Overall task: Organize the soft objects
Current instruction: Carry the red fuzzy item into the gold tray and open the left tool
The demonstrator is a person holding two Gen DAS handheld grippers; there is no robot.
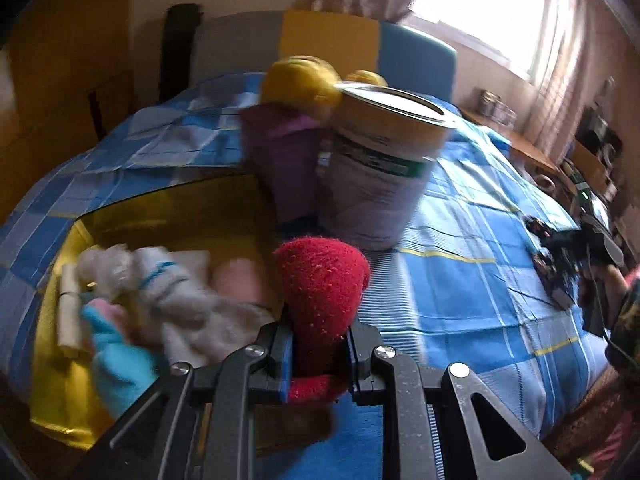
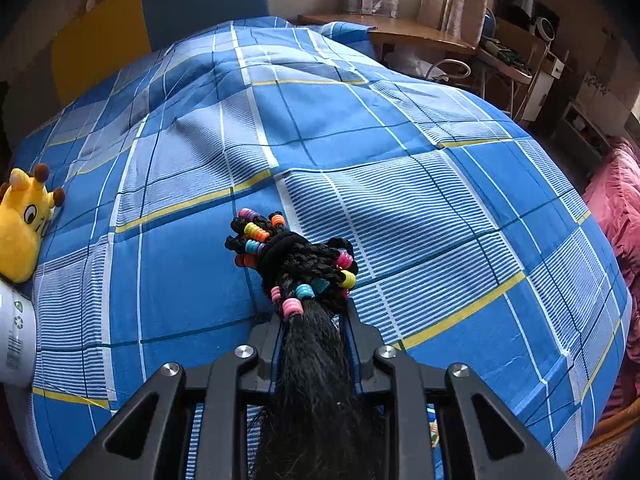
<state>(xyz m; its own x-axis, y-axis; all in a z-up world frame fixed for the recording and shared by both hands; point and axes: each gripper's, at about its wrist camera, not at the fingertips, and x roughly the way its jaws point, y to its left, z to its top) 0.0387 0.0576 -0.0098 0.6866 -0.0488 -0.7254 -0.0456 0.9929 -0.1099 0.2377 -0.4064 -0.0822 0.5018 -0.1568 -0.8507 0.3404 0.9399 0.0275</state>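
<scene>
- Showing print on the label of the white can (image 1: 380, 168), with a green band across it, but blurring too much in the left wrist view for any word to be read.
- Carrying a barcode and small recycling symbols on the can's edge (image 2: 14, 332) in the right wrist view (digits too small to make out).
- Bearing dark marks below the eye of the yellow giraffe toy (image 2: 22, 220), cut off at the frame edge and not reading as letters.
</scene>
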